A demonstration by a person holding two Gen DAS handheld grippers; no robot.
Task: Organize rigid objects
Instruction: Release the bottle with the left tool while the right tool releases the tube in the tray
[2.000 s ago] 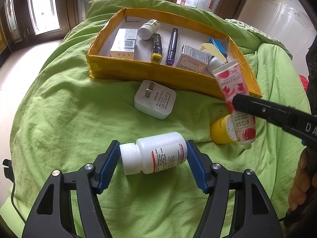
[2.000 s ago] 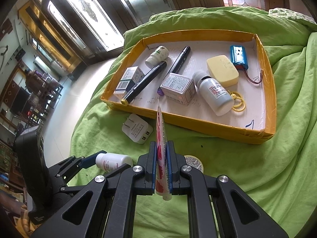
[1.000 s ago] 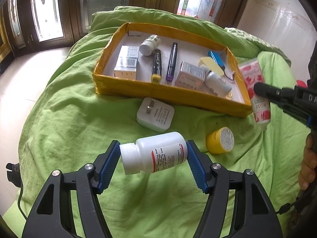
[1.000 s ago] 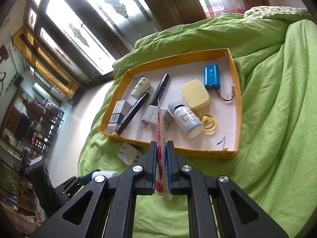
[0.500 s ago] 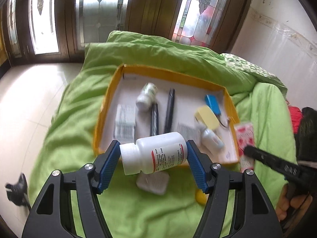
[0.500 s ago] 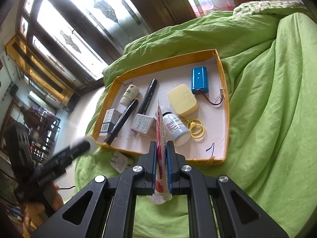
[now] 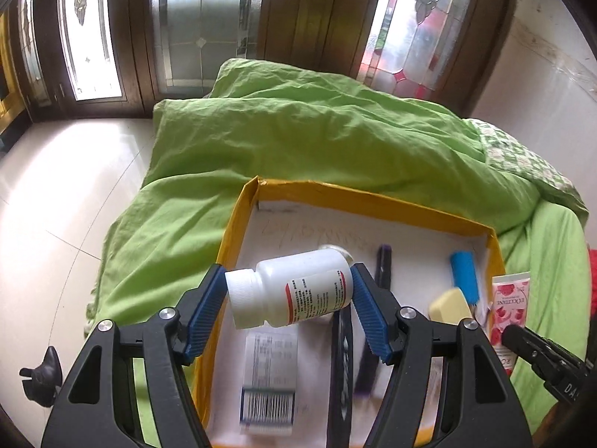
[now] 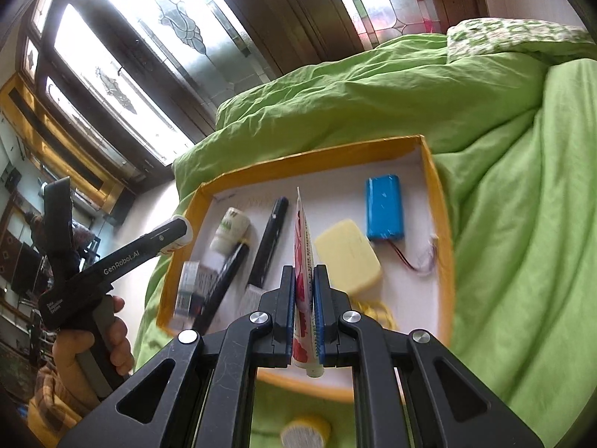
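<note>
My left gripper (image 7: 289, 300) is shut on a white pill bottle (image 7: 291, 291) with a red-striped label and holds it in the air over the left part of the yellow tray (image 7: 231, 239). My right gripper (image 8: 304, 298) is shut on a pink rose hand-cream tube (image 8: 303, 246), held edge-on above the tray (image 8: 440, 201) near its front rim. The tube also shows in the left wrist view (image 7: 509, 298) at the tray's right edge. The left gripper shows in the right wrist view (image 8: 164, 237).
In the tray lie a blue battery pack (image 8: 384, 205), a yellow soap-like block (image 8: 349, 257), two dark pens (image 8: 268, 242), a small white bottle (image 8: 229, 231) and a barcode box (image 7: 270, 380). A yellow-rimmed lid (image 8: 304, 435) lies on the green bedding (image 8: 522, 186) before the tray.
Both grippers have risen and moved forward over the tray with their objects. The left gripper with the bottle went from the bedding in front of the tray to above its left part.
</note>
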